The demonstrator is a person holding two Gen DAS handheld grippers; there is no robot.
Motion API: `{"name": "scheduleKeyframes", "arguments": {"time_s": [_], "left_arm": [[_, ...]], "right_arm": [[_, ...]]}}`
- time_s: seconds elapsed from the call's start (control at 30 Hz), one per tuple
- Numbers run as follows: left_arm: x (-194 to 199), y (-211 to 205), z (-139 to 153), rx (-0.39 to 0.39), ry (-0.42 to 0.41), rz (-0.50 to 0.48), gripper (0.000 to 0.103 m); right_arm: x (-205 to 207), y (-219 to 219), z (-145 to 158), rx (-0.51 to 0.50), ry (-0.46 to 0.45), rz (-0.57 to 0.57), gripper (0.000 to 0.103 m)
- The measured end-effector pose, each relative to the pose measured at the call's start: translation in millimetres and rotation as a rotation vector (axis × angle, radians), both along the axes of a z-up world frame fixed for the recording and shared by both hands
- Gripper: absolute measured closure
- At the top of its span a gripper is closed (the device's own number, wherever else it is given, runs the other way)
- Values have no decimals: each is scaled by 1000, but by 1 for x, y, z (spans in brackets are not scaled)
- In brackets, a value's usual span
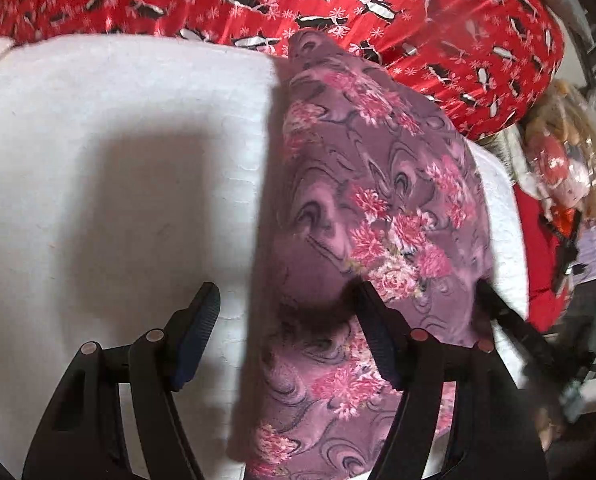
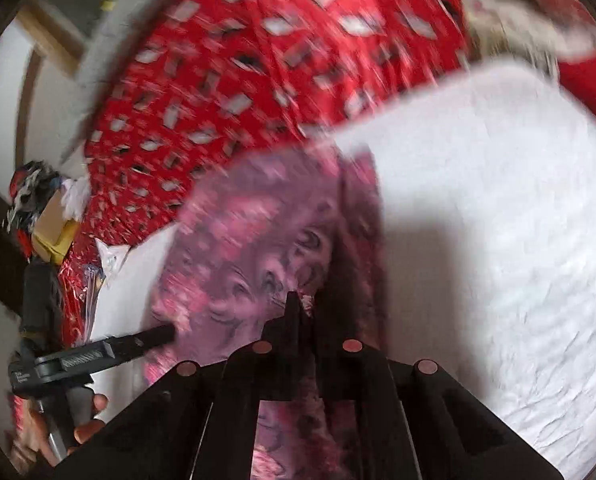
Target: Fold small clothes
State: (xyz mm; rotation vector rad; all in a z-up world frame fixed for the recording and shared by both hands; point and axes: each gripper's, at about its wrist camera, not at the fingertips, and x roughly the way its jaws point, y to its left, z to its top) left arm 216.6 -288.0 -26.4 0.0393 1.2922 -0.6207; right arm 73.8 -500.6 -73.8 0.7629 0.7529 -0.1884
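we see the left gripper [image 1: 288, 308] with jaws spread wide, pointing steeply down over the white pad [image 1: 118, 160]. its left finger sits over bare white surface, its right finger over the edge of the purple floral garment [image 1: 378, 184]; nothing pinched between them. the right gripper [image 2: 298, 312] has its jaws pressed together, tips sitting in a fold of the garment [image 2: 258, 240]; looks like a pinch on the cloth, but motion blur keeps us from being sure. the garment lies on the white pad [image 2: 498, 220], just beside the red patterned cloth [image 1: 338, 8] behind it. in the right wrist view a hand [image 2: 86, 420] holds the left gripper [image 2: 154, 336], one fingertip at the garment's edge.
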Motion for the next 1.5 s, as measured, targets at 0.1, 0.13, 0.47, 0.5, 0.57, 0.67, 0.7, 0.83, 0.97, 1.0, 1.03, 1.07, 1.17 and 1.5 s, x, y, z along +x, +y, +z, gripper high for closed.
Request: {"name": "scheduleKeyframes", "arguments": {"time_s": [0.1, 0.13, 0.47, 0.5, 0.57, 0.67, 0.7, 0.83, 0.97, 1.0, 1.03, 1.07, 1.17, 1.5], "left_arm": [[11, -2, 9, -15, -25, -12, 33], [18, -4, 13, -16, -40, -2, 33], [69, -48, 9, -4, -23, 7, 33], [72, -51, 10, -7, -39, 13, 33], [79, -53, 0, 4, -46, 31, 33], [80, -53, -16, 7, -29, 28, 27], [77, -52, -11, 7, -44, 20, 27], [60, -34, 5, -24, -51, -8, 28], [38, -10, -7, -4, -58, 28, 27], [35, -14, -12, 8, -63, 20, 26], [31, -15, -11, 11, -92, 9, 26], [27, -15, -5, 33, -105, -2, 26], [18, -6, 13, 5, -105, -14, 27], [-4, 2, -1, 17, -40, -64, 26]], "right_arm": [[1, -11, 6, 57, -28, 14, 91], [2, -15, 12, 70, -51, -1, 88], [78, -43, 9, 29, 0, -64, 97], [79, -43, 15, 11, -26, -48, 98], [70, -47, 24, -12, -105, -78, 98], [68, -58, -8, 46, -5, -121, 98], [66, -58, -16, 60, 7, -118, 98], [50, -50, 12, 26, -62, -128, 90], [34, -30, 26, -11, -167, -43, 90], [40, -24, 19, -24, -113, -12, 90], [46, -19, 7, -45, -22, 21, 94], [46, -14, 5, -93, 8, 29, 95], [31, -10, 34, -154, -10, 5, 87], [18, 17, 37, -249, 82, 159, 86]]}}
